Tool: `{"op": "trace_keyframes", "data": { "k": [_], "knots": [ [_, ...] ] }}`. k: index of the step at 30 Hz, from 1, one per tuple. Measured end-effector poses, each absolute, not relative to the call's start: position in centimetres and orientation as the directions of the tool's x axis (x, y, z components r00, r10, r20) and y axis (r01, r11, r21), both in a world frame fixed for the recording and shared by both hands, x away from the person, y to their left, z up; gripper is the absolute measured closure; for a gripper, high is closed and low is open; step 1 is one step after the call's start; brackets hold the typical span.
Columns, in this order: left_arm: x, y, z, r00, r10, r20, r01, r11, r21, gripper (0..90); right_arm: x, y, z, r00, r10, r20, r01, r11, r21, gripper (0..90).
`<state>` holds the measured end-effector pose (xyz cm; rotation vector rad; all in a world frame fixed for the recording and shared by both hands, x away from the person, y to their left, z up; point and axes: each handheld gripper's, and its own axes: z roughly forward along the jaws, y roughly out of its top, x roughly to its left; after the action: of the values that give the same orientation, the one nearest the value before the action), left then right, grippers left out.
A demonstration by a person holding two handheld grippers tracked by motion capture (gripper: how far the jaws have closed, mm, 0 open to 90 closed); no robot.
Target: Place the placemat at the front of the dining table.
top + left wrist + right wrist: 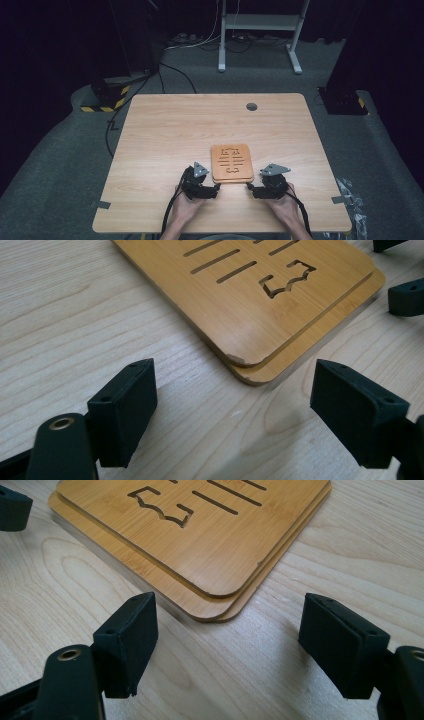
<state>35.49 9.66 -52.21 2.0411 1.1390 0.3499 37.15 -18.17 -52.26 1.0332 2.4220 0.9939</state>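
Bamboo boards near table's front edge

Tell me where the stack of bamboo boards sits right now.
In the high view, the stacked bamboo boards lie on the wooden table, right of center near the person's edge, between the open left tongs and right tongs.
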Motion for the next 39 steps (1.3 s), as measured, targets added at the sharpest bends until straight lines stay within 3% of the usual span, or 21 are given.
{"op": "trace_keyframes", "data": {
  "k": [39],
  "knots": [
    [36.9, 7.9, -51.9, 0.57, 0.819, -0.072, 0.6, -0.354, 0.718, 29.0, 37.6, -15.5, -51.9, -0.697, 0.714, -0.066, 0.484, 0.537, 0.691, 29.6]
  ]
}}
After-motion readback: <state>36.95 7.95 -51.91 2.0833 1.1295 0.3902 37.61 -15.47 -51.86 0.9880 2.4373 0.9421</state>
